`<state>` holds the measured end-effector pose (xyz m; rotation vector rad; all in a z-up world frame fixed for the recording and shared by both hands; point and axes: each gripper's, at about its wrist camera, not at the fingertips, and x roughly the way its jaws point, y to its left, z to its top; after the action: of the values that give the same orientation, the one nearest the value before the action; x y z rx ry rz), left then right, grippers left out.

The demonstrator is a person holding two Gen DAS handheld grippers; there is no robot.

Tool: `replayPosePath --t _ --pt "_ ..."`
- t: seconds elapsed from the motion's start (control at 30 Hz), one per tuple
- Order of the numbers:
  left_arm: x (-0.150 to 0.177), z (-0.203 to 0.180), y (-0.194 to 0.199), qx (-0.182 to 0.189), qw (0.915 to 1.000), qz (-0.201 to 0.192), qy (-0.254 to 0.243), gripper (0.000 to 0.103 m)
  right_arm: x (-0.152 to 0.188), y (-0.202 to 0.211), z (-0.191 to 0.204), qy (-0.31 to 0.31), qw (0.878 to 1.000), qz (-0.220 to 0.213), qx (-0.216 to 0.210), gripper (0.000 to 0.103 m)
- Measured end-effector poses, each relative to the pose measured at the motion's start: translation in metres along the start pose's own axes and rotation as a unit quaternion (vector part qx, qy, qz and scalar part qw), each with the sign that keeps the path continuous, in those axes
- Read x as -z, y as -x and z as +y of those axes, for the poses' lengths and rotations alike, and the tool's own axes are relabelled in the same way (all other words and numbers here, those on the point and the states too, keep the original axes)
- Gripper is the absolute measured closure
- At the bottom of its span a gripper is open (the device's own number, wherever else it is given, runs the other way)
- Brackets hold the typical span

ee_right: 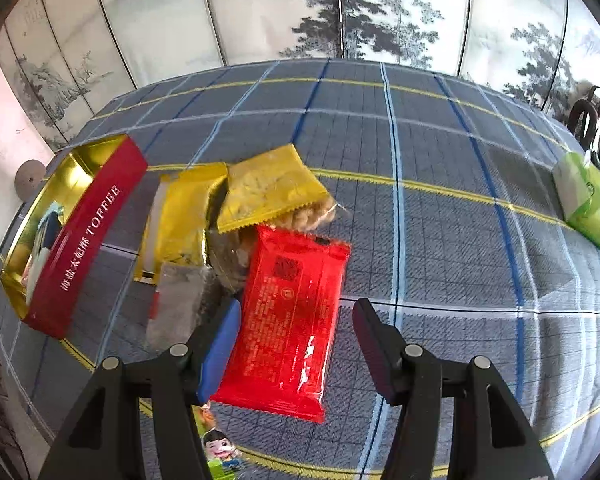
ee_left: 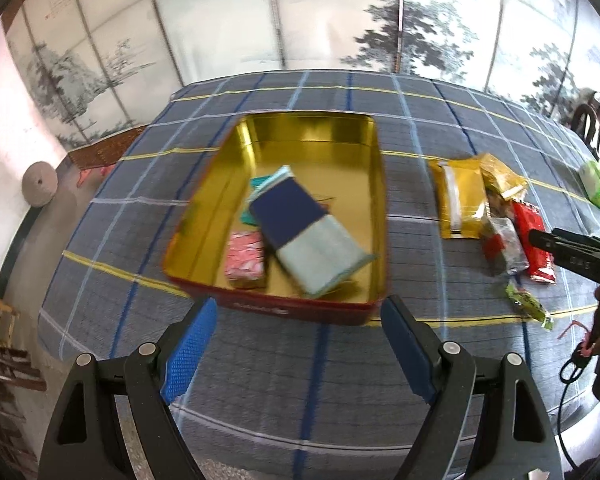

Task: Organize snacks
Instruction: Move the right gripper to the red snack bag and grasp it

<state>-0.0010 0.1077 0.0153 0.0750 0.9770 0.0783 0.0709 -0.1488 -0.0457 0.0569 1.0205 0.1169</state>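
A red toffee tin [ee_left: 300, 308] with a gold inside sits on the checked tablecloth; it also shows in the right wrist view [ee_right: 84, 236]. In it lie a blue-and-pale packet [ee_left: 304, 236], a pink packet [ee_left: 246, 258] and a teal one [ee_left: 260, 184]. My left gripper [ee_left: 296, 344] is open and empty, just in front of the tin. My right gripper [ee_right: 296, 340] is open, straddling a red packet [ee_right: 292, 320] on the cloth. Beside it lie two yellow packets [ee_right: 180, 220] [ee_right: 268, 188] and a silver packet [ee_right: 180, 300].
A green tissue pack [ee_right: 588, 204] lies at the table's far right. A small green snack packet [ee_right: 220, 456] lies under my right gripper. A painted folding screen stands behind the table. A dark chair [ee_left: 596, 124] stands at the right edge.
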Motion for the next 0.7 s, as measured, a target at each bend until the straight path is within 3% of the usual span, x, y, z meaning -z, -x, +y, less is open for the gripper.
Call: replayPosePath --t 0.47,0.7 --pt "-0.013 -0.055 -0.009 0.021 0.9990 0.006 -0.040 0.021 0.018 -0.007 -0.014 0.025 0.999 -0.011 0.022 0.043" --pt "-0.018 -0.084 -0.018 0.042 0.9975 0.015 -0.055 0.021 0.022 -0.003 -0.024 0.036 0.999 -0.031 0.015 0.053"
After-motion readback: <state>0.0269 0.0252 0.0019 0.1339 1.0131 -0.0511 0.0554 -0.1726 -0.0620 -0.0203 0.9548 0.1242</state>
